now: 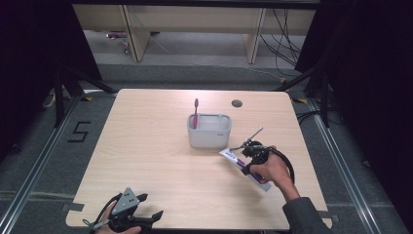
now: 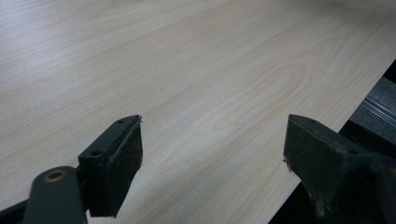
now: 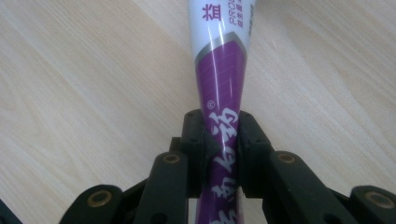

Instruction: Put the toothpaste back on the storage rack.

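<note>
Pinching a toothpaste tube (image 3: 219,88) mid-body, the right gripper (image 3: 219,140) has its jaws pressed on both sides, likely to carry it. The tube lies on the table (image 1: 146,146) just right of the grey holder (image 1: 209,136) (toothbrush (image 1: 196,113) already upright inside). Left gripper (image 2: 212,154), jaws spread, idles near the table's front edge, well apart from the holder.

The left gripper (image 1: 146,217) rests low at the near left edge, its jaws standing wide apart with nothing between them. The right gripper (image 1: 243,155) sits at the right, held by the right hand (image 1: 272,170), its jaws clamped tight; the grey-sleeved forearm (image 1: 304,214) enters from the near right.
</note>
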Demonstrator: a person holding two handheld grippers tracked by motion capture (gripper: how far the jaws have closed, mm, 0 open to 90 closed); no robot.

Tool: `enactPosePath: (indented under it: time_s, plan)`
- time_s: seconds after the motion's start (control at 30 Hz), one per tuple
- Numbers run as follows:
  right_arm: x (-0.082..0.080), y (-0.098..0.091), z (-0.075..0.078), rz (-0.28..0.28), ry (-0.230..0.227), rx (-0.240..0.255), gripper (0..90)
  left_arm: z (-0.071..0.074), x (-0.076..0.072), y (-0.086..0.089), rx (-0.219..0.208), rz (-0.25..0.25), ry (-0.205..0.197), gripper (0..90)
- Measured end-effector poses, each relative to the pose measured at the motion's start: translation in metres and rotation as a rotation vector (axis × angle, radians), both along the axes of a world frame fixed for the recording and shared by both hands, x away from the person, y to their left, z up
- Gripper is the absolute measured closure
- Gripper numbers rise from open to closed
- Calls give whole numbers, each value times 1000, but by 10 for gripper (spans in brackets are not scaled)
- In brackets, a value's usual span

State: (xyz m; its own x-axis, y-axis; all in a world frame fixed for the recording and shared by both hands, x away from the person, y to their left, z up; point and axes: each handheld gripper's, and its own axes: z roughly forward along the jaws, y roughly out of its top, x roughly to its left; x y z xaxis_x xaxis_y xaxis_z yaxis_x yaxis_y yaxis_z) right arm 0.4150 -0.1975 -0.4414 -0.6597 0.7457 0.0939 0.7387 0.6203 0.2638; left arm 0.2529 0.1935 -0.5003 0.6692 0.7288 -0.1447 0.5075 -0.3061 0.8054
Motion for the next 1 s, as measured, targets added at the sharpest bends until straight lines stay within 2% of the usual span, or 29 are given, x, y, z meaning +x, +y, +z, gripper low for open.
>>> enactPosePath:
  time_s: [0.1, 0.33, 0.4, 0.5, 0.6, 0.63, 0.67, 0.7, 0.77, 0.8, 0.83, 0.87, 0.93, 0.97, 1.0]
  plan:
    - [-3, -1, 2, 4, -4, 0, 761, 0, 0, 0, 6, 1, 3, 193]
    - [-7, 0, 8, 20, -25, 39, 762, 0, 0, -1, 5, 4, 5, 193]
    - [-8, 1, 11, 20, -50, 41, 762, 0, 0, -1, 5, 3, 4, 193]
    - [-7, 1, 16, 37, -68, 69, 762, -1, 0, -1, 5, 3, 4, 193]
    - [-9, 2, 19, 24, -76, 76, 763, -1, 0, -1, 5, 1, 6, 193]
    - [-10, 3, 22, 25, -85, 87, 763, 0, 0, 0, 27, -12, 7, 193]
    - [-10, 3, 22, 25, -85, 87, 763, 0, 0, 0, 27, -12, 7, 193]
    - [-10, 3, 23, 31, -89, 94, 763, -1, 0, -1, 5, 3, 7, 193]
    - [-10, 4, 26, 32, -115, 112, 763, -1, 0, -1, 4, 2, 8, 193]
    - [-9, 3, 27, 50, -124, 125, 763, -1, 1, 0, 27, -14, 9, 193]
    - [-11, 4, 28, 32, -115, 131, 763, -1, 0, 0, 25, -14, 11, 194]
    - [-11, 5, 30, 45, -134, 137, 763, -1, 0, 0, 26, -15, 10, 194]
    - [-12, 5, 33, 43, -129, 150, 763, -1, 0, 0, 26, -15, 11, 195]
    - [-12, 6, 35, 39, -131, 158, 763, -2, 0, -2, 9, -6, 11, 195]
    - [-13, 6, 38, 27, -133, 151, 763, -1, 0, -1, 25, -16, 12, 195]
